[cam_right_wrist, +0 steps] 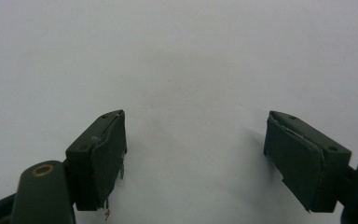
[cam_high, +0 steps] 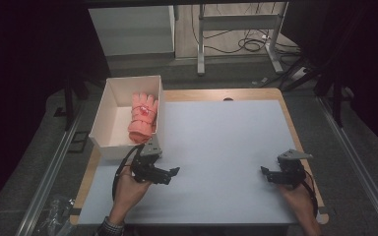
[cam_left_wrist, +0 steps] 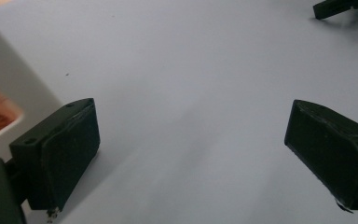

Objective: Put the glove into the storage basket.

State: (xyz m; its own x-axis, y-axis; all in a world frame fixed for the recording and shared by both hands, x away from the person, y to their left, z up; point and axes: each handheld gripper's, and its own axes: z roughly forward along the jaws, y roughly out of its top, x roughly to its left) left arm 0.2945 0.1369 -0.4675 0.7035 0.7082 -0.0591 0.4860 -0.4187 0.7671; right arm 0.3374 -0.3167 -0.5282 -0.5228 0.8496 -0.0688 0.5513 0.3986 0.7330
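both grippers sit low over the pale grey table (cam_high: 216, 147), one at each near corner, and neither grips anything. left gripper (cam_high: 173, 172) first — it hovers just in front of the near wall of the white box (cam_high: 109, 110), nose pointing across the table towards the right side, a hand (cam_high: 128, 191) wrapped round its body from below. its own view shows the jaws spread wide, bare table surface between them and nothing in the gap (cam_left_wrist: 191, 149); the box wall sits at the left edge of that view with a sliver of pink behind it.

inside the box lie the pink gloves (cam_high: 143, 118) — bundled together, fingers pointing away from the person, tucked against the box's right wall, well clear of both grippers.

across to the right: the right gripper (cam_high: 266, 172) rests near the table's right edge, held by the other hand (cam_high: 300, 199), nose pointing left towards its partner. jaws parted wide there too, plain grey table between them (cam_right_wrist: 193, 154). the two grippers stand well apart, open table in the middle.
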